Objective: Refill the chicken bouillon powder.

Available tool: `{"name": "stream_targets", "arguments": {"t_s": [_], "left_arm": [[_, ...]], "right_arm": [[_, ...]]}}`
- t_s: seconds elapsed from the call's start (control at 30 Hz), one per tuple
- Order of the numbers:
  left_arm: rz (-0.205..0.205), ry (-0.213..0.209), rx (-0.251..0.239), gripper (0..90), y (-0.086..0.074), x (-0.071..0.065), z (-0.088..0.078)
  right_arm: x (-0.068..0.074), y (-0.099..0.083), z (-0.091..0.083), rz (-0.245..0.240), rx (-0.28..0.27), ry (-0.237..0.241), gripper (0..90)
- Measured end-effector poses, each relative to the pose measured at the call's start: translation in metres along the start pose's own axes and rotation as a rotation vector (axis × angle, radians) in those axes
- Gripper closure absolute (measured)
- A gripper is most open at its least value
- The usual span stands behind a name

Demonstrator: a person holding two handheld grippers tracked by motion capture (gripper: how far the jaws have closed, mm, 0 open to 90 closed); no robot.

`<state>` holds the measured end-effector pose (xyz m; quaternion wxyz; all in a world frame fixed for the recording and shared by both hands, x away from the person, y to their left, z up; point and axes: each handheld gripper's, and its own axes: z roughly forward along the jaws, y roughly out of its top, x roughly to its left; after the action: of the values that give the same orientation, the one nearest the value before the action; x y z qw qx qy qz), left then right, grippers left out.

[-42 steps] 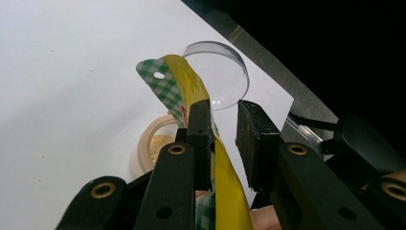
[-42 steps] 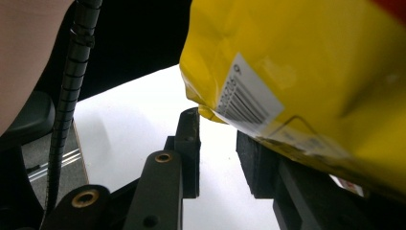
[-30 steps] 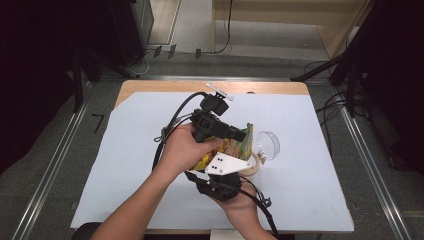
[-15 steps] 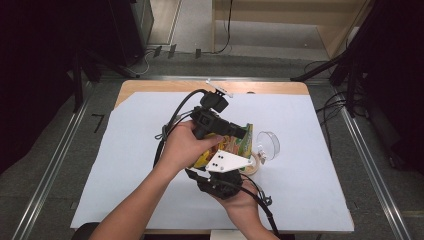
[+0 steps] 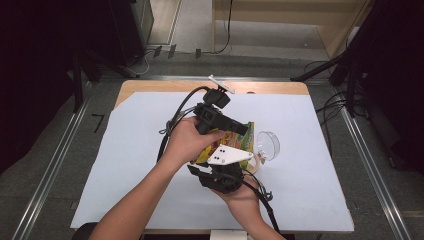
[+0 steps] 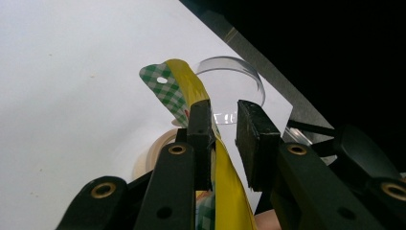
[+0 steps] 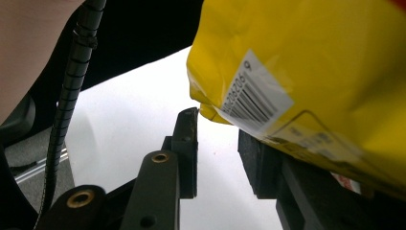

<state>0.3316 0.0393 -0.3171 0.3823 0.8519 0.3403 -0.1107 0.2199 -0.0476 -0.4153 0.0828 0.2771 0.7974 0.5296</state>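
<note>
Since a second ago almost nothing has moved: both hands kept their place, and the yellow plastic snack bag with the green-checked top edge (image 5: 239, 136) is still in the air between the two grippers, above the white-covered tabletop (image 5: 125, 150).

In the left gripper view, the left gripper (image 6: 222, 115) has its jaws apart. The bag's top strip lies against one jaw, with a clear gap to the other, so it does not pinch the bag.

The right gripper (image 7: 218, 124) also has open jaws. The bag's lower corner hangs over them and seems to rest on one.

I judge that the grip is being re-set and the bag is only loosely supported, so it could slip toward the clear round plastic dish (image 5: 267, 145).
</note>
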Motion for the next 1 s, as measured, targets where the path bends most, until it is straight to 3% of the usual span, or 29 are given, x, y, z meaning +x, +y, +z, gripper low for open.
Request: {"name": "stream_targets", "arguments": {"t_s": [0.37, 1.0], "left_arm": [[0.015, 0.007, -0.016, 76.1, -0.003, -0.006, -0.005], [0.036, 0.035, -0.001, 76.4, -0.005, -0.017, -0.005]], "right_arm": [[0.005, 0.001, -0.002, -0.013, 0.0, 0.002, 69.5], [0.009, -0.003, -0.002, -0.012, -0.027, 0.002, 69.7]]}}
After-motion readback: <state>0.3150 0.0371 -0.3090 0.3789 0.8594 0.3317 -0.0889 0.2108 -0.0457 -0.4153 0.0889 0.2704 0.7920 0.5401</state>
